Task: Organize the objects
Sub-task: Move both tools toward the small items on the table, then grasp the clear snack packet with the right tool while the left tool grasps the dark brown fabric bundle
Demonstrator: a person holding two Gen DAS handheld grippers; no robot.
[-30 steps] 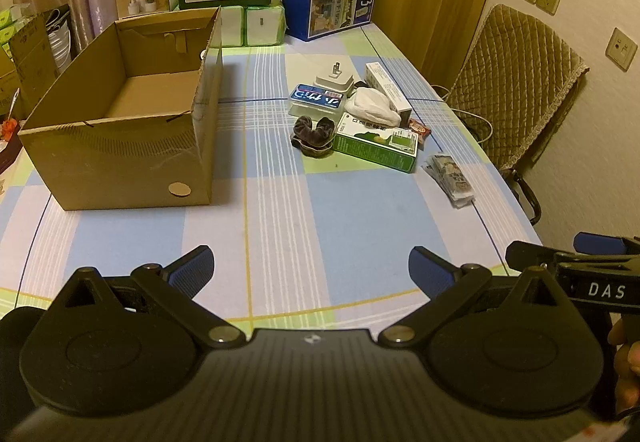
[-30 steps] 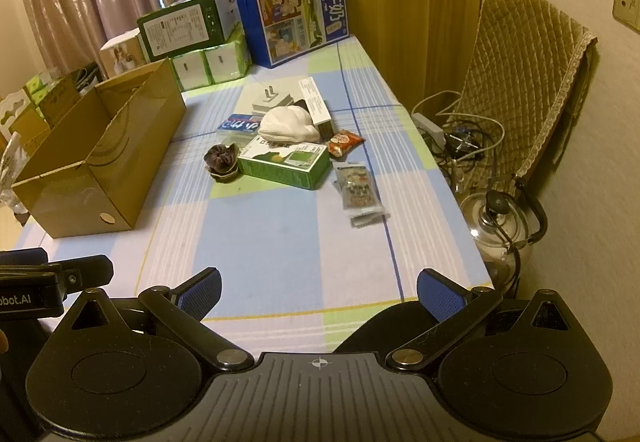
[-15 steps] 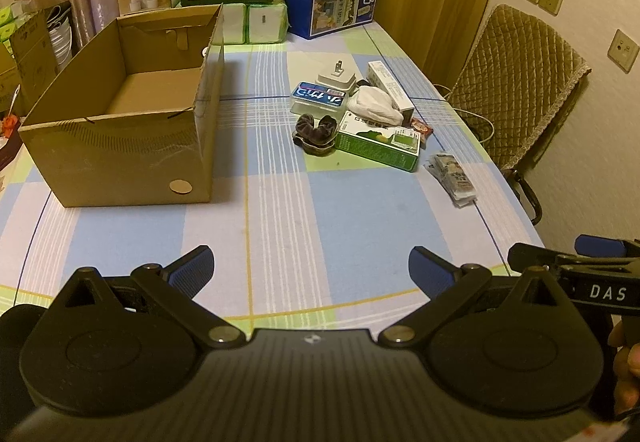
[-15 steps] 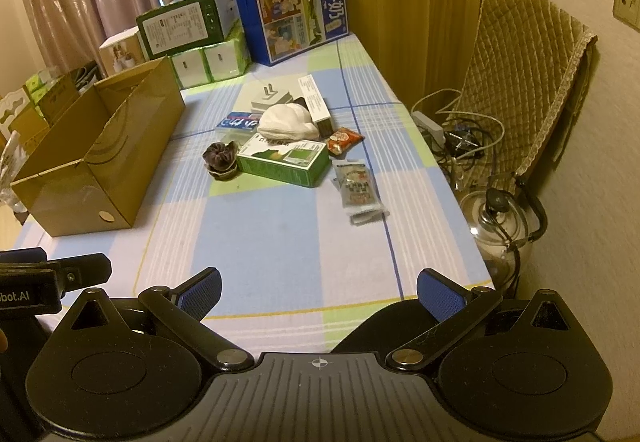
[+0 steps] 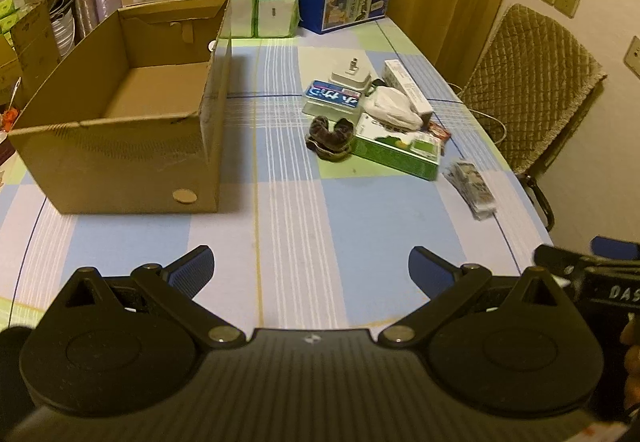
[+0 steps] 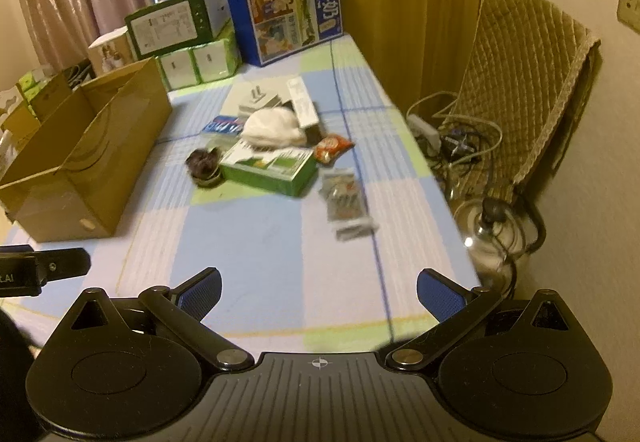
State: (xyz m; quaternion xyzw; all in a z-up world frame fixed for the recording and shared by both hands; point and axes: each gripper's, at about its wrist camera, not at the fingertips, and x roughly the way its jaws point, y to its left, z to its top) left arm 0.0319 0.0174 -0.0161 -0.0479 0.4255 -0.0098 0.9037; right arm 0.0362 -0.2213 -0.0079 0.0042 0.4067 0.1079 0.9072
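Nothing's sorted yet: the cardboard box [image 5: 120, 114] at left of frame looks empty (only its far end shows), and the clutter pile [image 5: 376, 122] sits mid-counter. Left gripper [image 5: 310, 266] and right gripper [image 6: 318, 288] both gape wide, holding nothing.

The open brown cardboard box [image 5: 120, 146] looks matt and rough-edged. The surface wears a smooth checked cloth of blue, green and white [image 5: 320, 226]. The flat green carton [image 5: 396, 148] is glossy printed card. A quilted tan fabric cover [image 6: 520, 82] drapes the chair, and the steel kettle [image 6: 492, 238] shines.
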